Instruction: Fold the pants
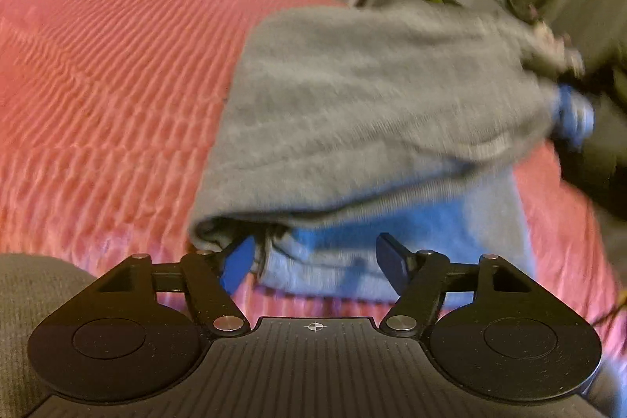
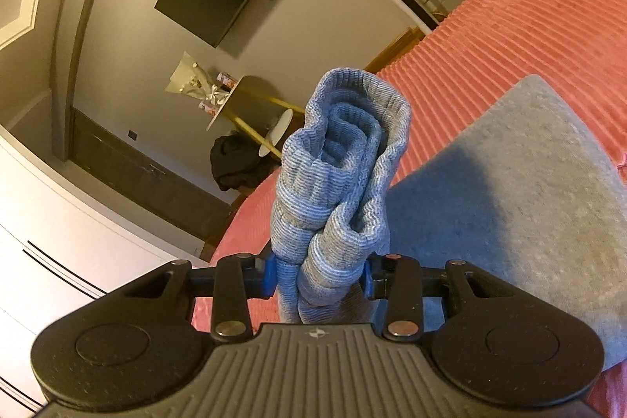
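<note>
Left gripper (image 1: 313,261): jaws released, spread apart over the near edge of the grey sweatpants (image 1: 352,112); nothing grasped. Sweatpants: folded over, lying on the pink ribbed bedspread (image 1: 98,85), just ahead of the jaws. Right gripper (image 2: 319,275): jaws clenched on the bunched ribbed cuff (image 2: 341,159), which stands up ahead of the jaws; garment body trails right of them.

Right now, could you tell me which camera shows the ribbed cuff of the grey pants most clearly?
The right wrist view: the ribbed cuff stands bunched and sharp, clamped in the right gripper. The left wrist view shows only the blurred grey pants draped over the pink bedspread; no cuff is discernible there.
</note>
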